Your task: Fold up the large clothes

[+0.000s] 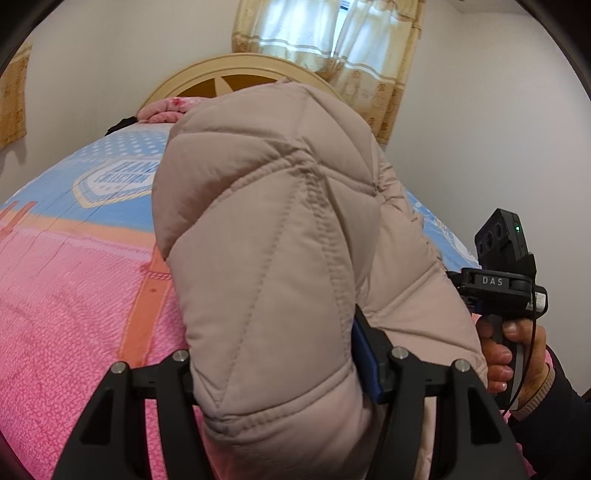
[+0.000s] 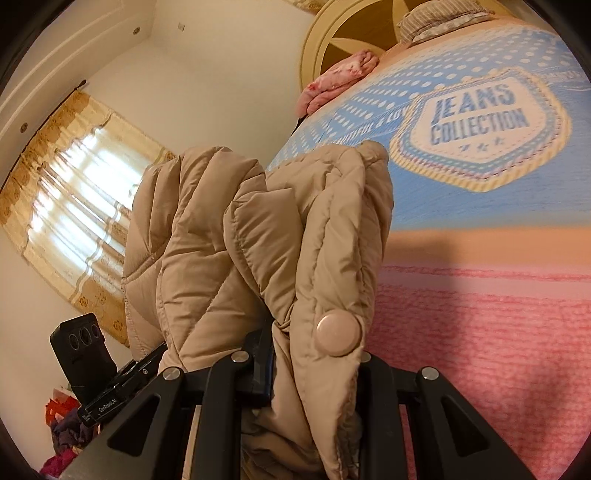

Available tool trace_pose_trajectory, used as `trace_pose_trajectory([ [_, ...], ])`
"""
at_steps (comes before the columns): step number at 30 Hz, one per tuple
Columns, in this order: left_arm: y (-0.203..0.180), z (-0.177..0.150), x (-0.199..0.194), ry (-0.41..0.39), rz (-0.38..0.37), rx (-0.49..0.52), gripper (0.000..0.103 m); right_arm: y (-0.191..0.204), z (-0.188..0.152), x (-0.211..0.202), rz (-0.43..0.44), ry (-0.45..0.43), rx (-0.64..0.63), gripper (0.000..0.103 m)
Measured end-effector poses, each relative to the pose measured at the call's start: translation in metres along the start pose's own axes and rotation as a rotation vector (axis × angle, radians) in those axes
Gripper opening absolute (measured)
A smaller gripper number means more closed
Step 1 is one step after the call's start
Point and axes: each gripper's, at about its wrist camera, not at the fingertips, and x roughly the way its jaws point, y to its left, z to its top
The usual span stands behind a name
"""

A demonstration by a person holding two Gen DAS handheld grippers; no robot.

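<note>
Left wrist: coat (image 1: 266, 236) (quilted) between gripper (image 1: 280, 369)

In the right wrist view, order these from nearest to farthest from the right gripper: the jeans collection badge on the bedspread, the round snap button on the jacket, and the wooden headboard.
1. Snap button, on the beige jacket flap at the right gripper.
2. Jeans collection badge, upper right on the bedspread.
3. Headboard, top centre, beyond the bed.
</note>
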Motion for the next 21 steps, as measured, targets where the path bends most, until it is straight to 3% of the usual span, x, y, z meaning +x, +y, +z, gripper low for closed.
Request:
trace_pose_trajectory([
  [10,0.024,-0.008,0.000,0.029,0.013,-0.041,0.063,0.007,-0.001,0.028,-0.010,0.042,-0.014,0.021],
  [14,0.033,-0.014,0.005,0.048,0.023,-0.063,0.068,0.000,0.001,0.043,-0.035,0.050,-0.015,0.021],
  [21,0.051,-0.030,0.015,0.077,0.041,-0.126,0.096,-0.011,-0.005,0.059,-0.072,0.059,-0.013,0.021],
])
